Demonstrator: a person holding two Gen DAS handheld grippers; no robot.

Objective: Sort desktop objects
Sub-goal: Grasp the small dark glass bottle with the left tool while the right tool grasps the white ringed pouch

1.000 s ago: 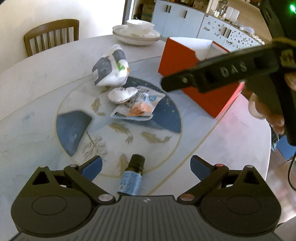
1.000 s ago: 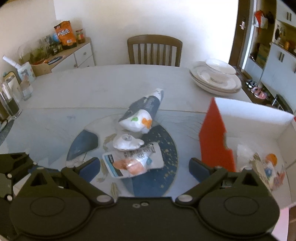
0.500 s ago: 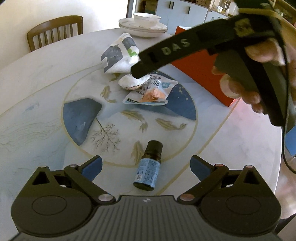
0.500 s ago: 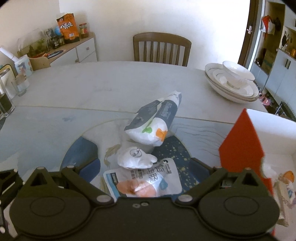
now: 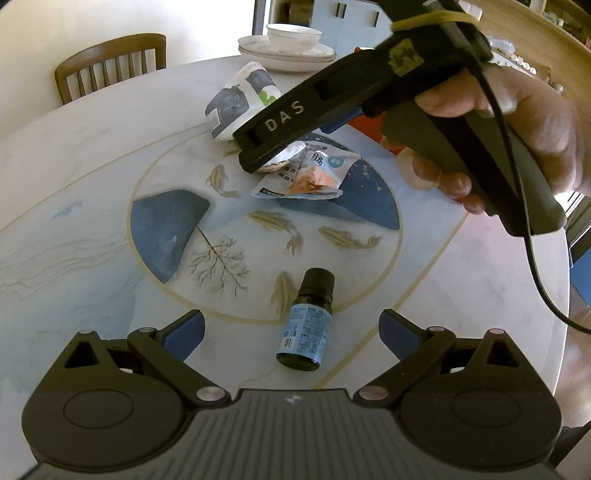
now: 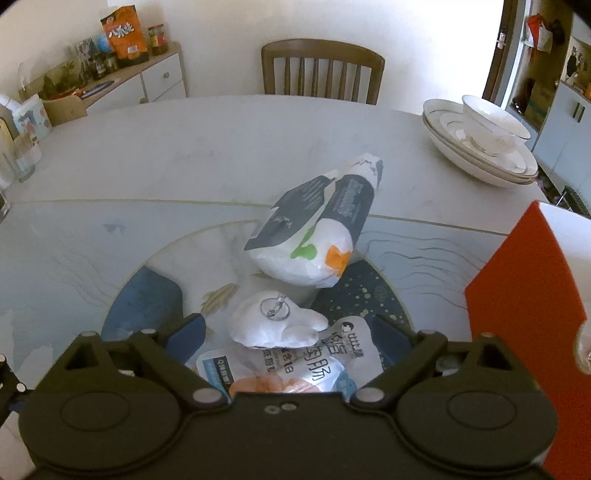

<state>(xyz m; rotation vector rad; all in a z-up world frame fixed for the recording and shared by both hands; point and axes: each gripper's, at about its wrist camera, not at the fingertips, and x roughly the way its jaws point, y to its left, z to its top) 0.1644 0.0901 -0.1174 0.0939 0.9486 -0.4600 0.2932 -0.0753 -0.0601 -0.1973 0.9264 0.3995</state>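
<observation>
Orange box (image 6: 524, 295) right of snack packets (image 6: 314, 236), plates (image 6: 476, 147) behind; bottle (image 5: 308, 325) apart

A wooden chair (image 6: 320, 70) with a slatted back stands pushed in at the far edge of the worktop (image 6: 207, 147), a pale round marble top with a painted blue and gold disc at its middle. At the far right edge a white bowl (image 6: 493, 122) sits in a stack of white plates (image 6: 469, 151). Beyond the far left edge a low white sideboard (image 6: 155, 83) stands against the wall, carrying an orange snack bag (image 6: 125, 35), a few jars (image 6: 157, 35) and some greenery. Glass vessels stand at the worktop's left edge, too blurred to tell apart. Grey-blue cabinets (image 6: 565, 125) fill the room past the right edge.
</observation>
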